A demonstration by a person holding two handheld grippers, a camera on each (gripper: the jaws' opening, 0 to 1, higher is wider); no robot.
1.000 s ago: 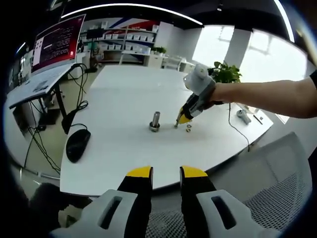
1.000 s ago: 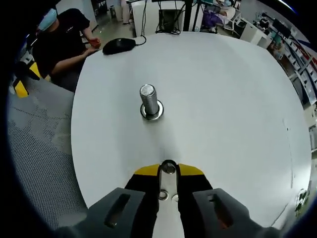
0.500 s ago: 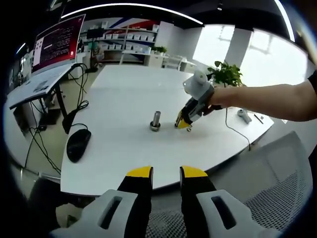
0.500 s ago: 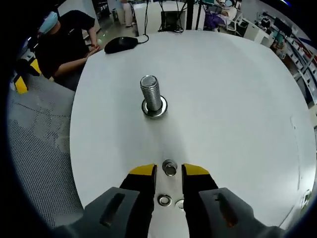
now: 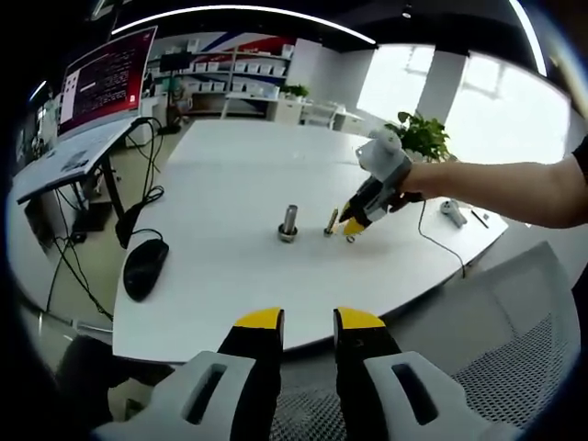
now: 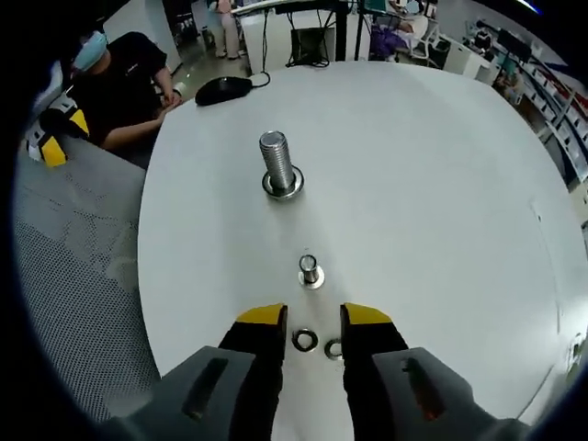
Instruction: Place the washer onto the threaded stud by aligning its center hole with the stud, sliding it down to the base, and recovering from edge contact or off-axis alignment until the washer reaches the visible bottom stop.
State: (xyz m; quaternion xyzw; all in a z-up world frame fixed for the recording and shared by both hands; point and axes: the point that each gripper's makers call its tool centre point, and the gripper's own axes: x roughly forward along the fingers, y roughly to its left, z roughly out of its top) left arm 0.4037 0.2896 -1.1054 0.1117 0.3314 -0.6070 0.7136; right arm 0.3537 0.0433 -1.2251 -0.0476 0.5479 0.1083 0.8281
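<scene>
Threaded stud (image 6: pixel 278 166) stood upright on the white surface (image 6: pixel 441 184), its flanged base flat against the top. A smaller bolt-like piece (image 6: pixel 310 271) stood upright nearer the right gripper (image 6: pixel 313 319), between the stud and the jaw tips and clear of both. Two washers lay flat side by side on the surface in the gap between the right gripper's yellow-tipped jaws: one washer (image 6: pixel 304 340) close to the left jaw, the second washer (image 6: pixel 333 348) close to the right jaw. The right gripper's jaws stood apart and held nothing.

From the left gripper view, the right gripper (image 5: pixel 353 221) was angled down to the surface just beside the small piece (image 5: pixel 330 223), with the stud (image 5: pixel 288 223) a little farther to the left. The left gripper (image 5: pixel 307 322) hovered off the near edge of the surface, jaws parted and empty. A black computer mouse (image 5: pixel 144 267) rested near the surface's left edge, well apart from the stud.
</scene>
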